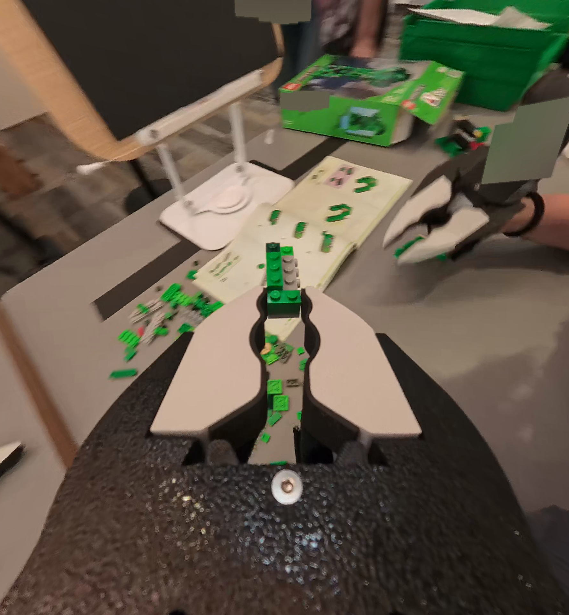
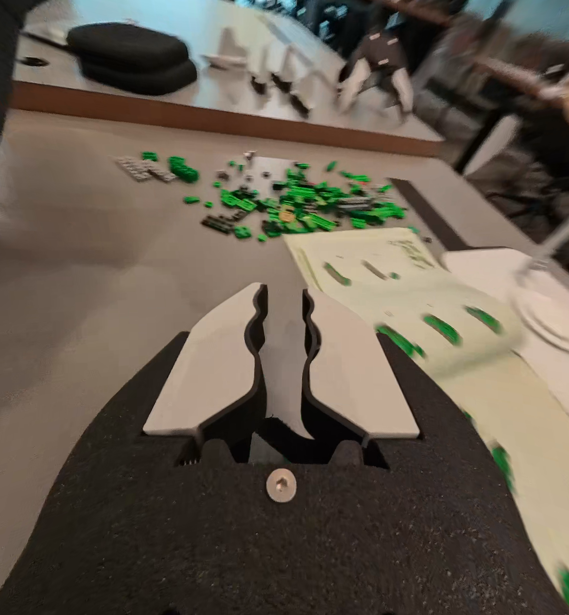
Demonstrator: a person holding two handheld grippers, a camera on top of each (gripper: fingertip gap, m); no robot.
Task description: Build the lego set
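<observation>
My left gripper [image 1: 283, 294] is shut on a small green and grey lego assembly [image 1: 281, 276] and holds it above the table, its far end pointing away over the open instruction booklet [image 1: 336, 213]. Loose green, grey and black lego pieces [image 1: 176, 307] lie on the table below and to the left of it. My right gripper [image 2: 284, 291] is open with a narrow gap and nothing shows between its fingers. It hovers at the booklet's [image 2: 393, 293] left edge, short of the loose piece pile [image 2: 309, 203]. It also shows at the right of the left wrist view [image 1: 399, 249].
A green lego box [image 1: 359, 109] and a green bin [image 1: 483, 56] stand at the back. A small built part [image 1: 466, 136] lies by the box. A white stand base [image 1: 229, 203] sits left of the booklet. A black case [image 2: 133, 56] lies on the far table. My right fingertips sit around 20 centimetres from my left ones. The black case [image 2: 133, 56] is about 30 centimetres from my left fingertips.
</observation>
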